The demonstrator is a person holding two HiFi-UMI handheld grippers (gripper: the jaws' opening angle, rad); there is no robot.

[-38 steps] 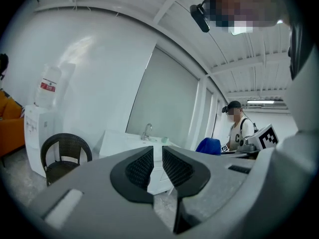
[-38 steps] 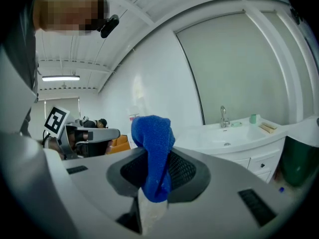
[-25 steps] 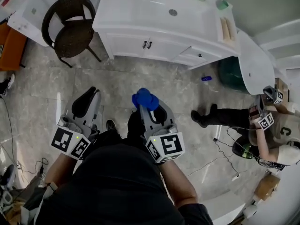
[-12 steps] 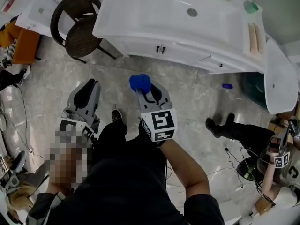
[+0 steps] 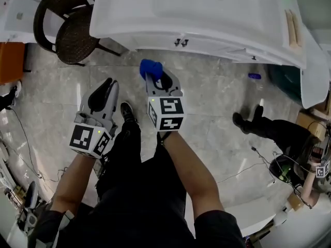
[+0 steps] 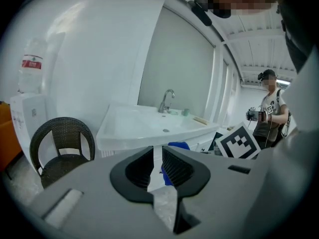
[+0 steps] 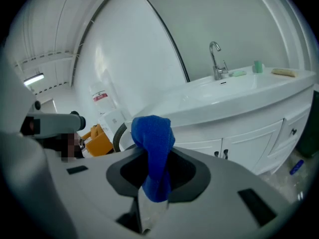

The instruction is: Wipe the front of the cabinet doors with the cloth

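Your right gripper (image 5: 152, 78) is pinching the blue cloth (image 5: 151, 68): in the right gripper view its jaws are pressed against the cloth (image 7: 153, 151), which bunches up above them and hangs in a fold down between them. You hold it out in front of you over the pale stone floor (image 5: 51, 97), pointing toward the white cabinet doors (image 5: 170, 41). The cloth is not touching them; in the right gripper view the doors (image 7: 249, 138) and their two small dark handles (image 7: 221, 154) stand clear beyond it. Your left gripper (image 5: 106, 85) is held lower and to the left, near your left knee, and it carries nothing. The left gripper view shows its jaws brought almost together, with only a thin slit between them and nothing inside it. Above the doors runs the white worktop (image 5: 170, 9) with its sink basin, and the right gripper view shows a chrome tap (image 7: 215, 59) at its back edge. A dark wicker chair (image 5: 72, 32) stands just beside the left end of the cabinet. A small blue object (image 5: 254, 76) lies on the floor near the cabinet's right end, and another person (image 5: 282, 133) stands off to your right.
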